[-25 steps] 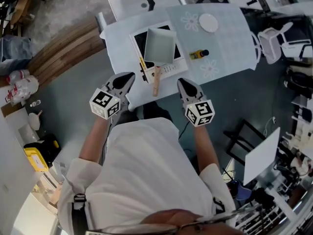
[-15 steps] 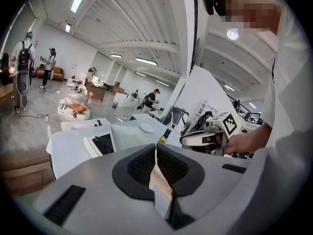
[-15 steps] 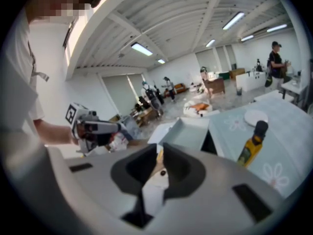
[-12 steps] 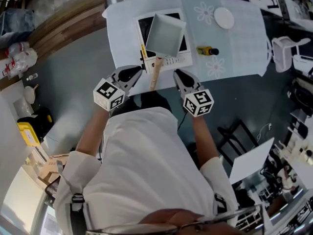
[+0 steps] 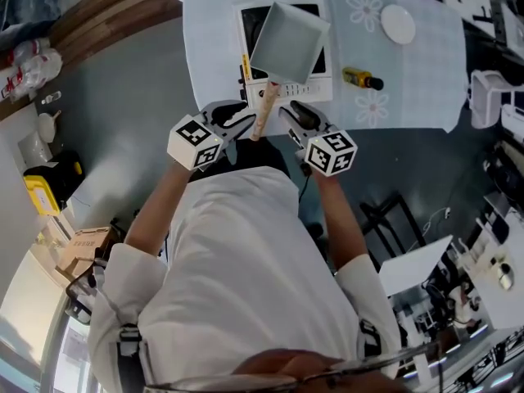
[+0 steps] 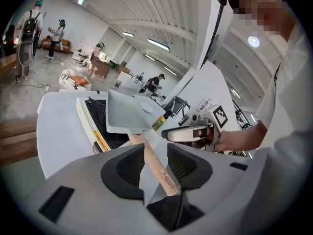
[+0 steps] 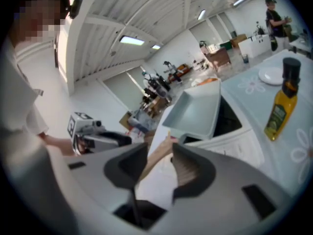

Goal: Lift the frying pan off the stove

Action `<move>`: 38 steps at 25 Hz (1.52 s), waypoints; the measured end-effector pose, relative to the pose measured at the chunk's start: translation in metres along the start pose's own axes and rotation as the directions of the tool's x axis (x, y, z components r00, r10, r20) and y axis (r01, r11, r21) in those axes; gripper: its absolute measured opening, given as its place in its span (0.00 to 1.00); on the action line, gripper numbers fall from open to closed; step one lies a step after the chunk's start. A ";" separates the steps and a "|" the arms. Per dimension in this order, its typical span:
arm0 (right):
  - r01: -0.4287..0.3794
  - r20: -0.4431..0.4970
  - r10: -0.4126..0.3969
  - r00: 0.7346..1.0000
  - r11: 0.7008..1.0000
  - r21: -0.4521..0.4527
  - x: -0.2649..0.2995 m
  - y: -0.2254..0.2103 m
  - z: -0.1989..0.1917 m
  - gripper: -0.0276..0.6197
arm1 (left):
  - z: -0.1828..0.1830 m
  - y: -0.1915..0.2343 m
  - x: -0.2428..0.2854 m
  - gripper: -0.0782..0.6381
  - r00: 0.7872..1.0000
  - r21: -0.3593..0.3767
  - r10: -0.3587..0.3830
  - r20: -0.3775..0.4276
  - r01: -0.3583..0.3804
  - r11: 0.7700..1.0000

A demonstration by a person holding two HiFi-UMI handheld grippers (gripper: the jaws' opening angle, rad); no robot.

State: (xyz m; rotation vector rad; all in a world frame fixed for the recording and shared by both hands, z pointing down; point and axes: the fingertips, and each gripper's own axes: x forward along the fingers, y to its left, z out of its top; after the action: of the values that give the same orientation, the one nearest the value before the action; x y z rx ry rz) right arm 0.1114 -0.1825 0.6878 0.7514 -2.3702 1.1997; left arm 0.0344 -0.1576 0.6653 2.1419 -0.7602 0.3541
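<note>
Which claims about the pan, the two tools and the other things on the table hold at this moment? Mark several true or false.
1. The frying pan sits on the stove. True.
2. The right tool is clamped on the pan's wooden handle. False: its jaws stand apart, having just been opening, and do not grip the handle.
3. The oil bottle stands upright. True.
4. The white plate lies on the stove. False: it lies on the table, beyond the bottle.
5. The left tool holds the bottle. False: its jaws have just been opening and hold nothing.
</note>
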 end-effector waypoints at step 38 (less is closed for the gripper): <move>-0.354 -0.085 0.422 0.903 0.839 0.413 0.090 0.008 -0.034 0.37 | -0.087 -0.021 0.076 0.34 0.918 -0.301 -0.330 -0.220 0.258 0.918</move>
State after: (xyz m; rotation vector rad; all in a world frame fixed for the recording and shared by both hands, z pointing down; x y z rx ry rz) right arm 0.0388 -0.1768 0.7509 0.2484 -2.2244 1.8640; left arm 0.1075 -0.1105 0.7440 1.8679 -0.2996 0.3470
